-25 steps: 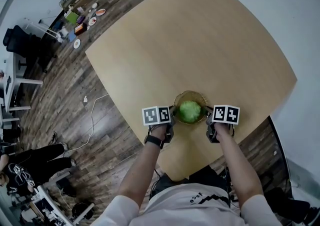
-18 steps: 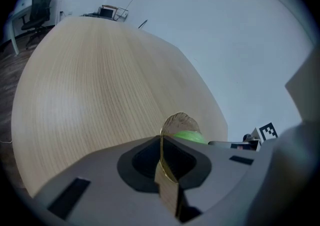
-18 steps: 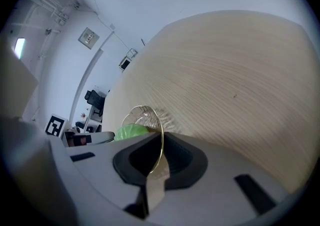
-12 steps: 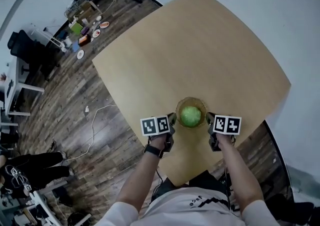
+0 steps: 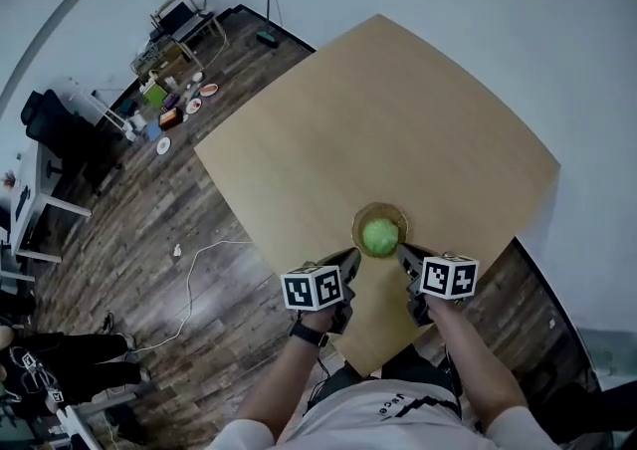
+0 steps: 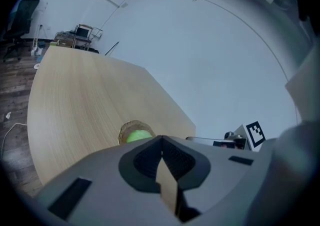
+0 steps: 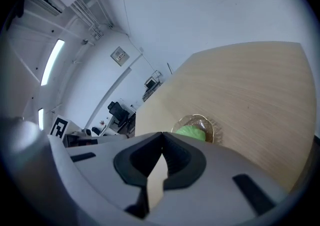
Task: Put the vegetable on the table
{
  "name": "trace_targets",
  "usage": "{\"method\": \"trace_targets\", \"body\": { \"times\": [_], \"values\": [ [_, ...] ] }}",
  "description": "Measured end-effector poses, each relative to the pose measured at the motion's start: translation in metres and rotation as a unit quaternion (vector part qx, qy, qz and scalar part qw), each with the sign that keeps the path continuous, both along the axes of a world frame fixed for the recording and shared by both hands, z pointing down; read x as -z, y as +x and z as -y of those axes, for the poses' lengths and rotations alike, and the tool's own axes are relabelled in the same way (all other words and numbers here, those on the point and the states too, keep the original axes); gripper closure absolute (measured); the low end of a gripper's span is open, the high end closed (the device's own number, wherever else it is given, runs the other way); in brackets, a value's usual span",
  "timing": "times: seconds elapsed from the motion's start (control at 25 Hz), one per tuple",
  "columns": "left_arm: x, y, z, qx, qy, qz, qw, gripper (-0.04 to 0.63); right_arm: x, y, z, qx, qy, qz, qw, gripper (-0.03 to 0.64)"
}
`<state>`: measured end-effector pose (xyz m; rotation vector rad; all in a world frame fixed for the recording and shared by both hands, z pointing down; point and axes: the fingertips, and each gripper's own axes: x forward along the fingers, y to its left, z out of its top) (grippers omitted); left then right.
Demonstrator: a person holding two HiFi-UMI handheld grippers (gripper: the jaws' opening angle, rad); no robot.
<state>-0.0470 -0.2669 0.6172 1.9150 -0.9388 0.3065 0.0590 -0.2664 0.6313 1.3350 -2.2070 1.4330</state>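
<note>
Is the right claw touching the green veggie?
Apart. In the head view the right claw sits outside the bowl, and the bowl's rim shows between it and the green veggie.

Bright even light filling the room, ceiling strip light (image 7: pixel 52 63) glowing, fisheye edges bending and darkening, foreground blurring.

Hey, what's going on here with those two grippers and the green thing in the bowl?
A person at the light wooden table holds a two-jaw gripper in each hand. A round green vegetable sits in a small amber see-through bowl close to the person's edge of the table. The left gripper and the right gripper point at the bowl from either side, both shut and empty. Neither seems to touch it. The vegetable is not yet out on the table.
</note>
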Motion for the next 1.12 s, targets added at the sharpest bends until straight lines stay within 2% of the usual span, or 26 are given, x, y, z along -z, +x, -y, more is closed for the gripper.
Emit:
{"method": "trace_targets", "body": {
  "times": [0.2,0.52,0.8,0.96,1.12],
  "values": [
    [0.038,-0.003,-0.026,-0.021,0.038,-0.006,0.9990,0.581,0.036,-0.017,-0.024,0.000,0.034,0.000,0.999,0.601],
    [0.093,-0.006,-0.066,-0.025,0.101,-0.036,0.9939,0.581,0.096,-0.027,-0.064,-0.023,0.110,0.015,0.994,0.601],
    [0.157,-0.011,-0.098,-0.037,0.188,-0.048,0.9803,0.581,0.153,-0.038,-0.094,-0.036,0.193,0.009,0.981,0.603],
    [0.175,-0.012,-0.110,-0.042,0.211,-0.056,0.9749,0.581,0.167,-0.044,-0.109,-0.040,0.208,0.011,0.977,0.603],
    [0.176,-0.012,-0.114,-0.047,0.212,-0.054,0.9747,0.581,0.173,-0.047,-0.115,-0.039,0.215,0.015,0.976,0.603]
  ]
}}
